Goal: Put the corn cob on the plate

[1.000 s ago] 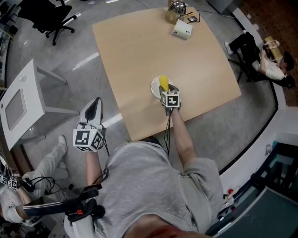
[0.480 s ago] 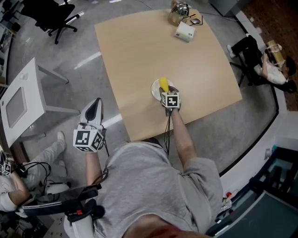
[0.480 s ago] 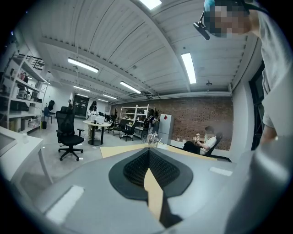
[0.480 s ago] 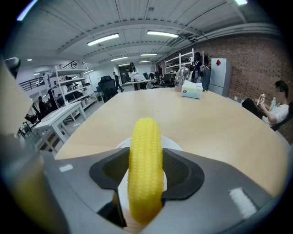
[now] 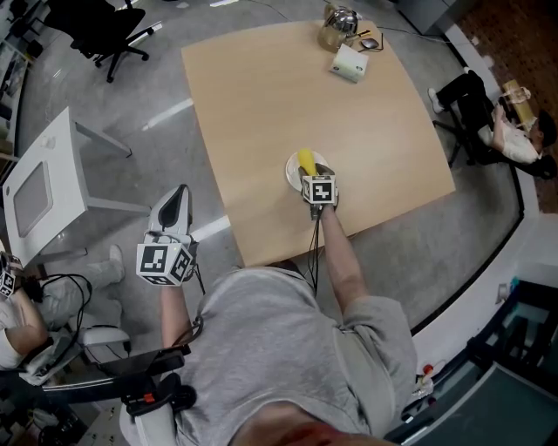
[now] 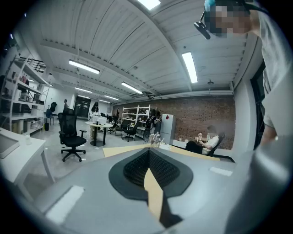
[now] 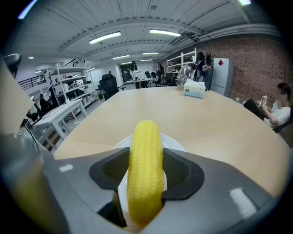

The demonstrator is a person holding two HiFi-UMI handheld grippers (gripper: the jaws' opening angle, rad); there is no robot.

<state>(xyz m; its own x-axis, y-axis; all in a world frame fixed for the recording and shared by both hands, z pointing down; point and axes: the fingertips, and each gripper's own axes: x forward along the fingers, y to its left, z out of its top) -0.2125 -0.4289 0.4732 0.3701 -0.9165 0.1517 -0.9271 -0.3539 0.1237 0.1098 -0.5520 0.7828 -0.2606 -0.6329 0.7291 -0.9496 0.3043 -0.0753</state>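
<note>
Head view with both gripper views. The corn (image 7: 145,137) is clamped lengthwise between the jaws of the right gripper (image 7: 145,176), one black pad pressed against each flank and the tip pointing away from the camera. The plate (image 7: 175,140) is seen directly beneath and behind the corn, its white rim showing on either side of the cob. Whether the cob touches the plate cannot be told.

In the head view the right gripper (image 5: 309,172) is held over the near part of the table (image 5: 279,96), tilted downward, with the corn (image 5: 305,159) lying across the plate (image 5: 293,171). The plate is set close to the table's near edge.

The left gripper (image 5: 179,196) is held off the table, over the floor to the left, well apart from the plate. Its jaws are seen pressed together with nothing between them (image 6: 149,155), pointing roughly level.

A kettle (image 5: 338,19) and a tissue box (image 5: 349,63) stand at the far edge of the table, well apart from the plate. A white side table (image 5: 39,187) and an office chair (image 5: 91,22) stand on the floor to the left. A seated person (image 5: 510,131) is seen beyond the table's right side.
</note>
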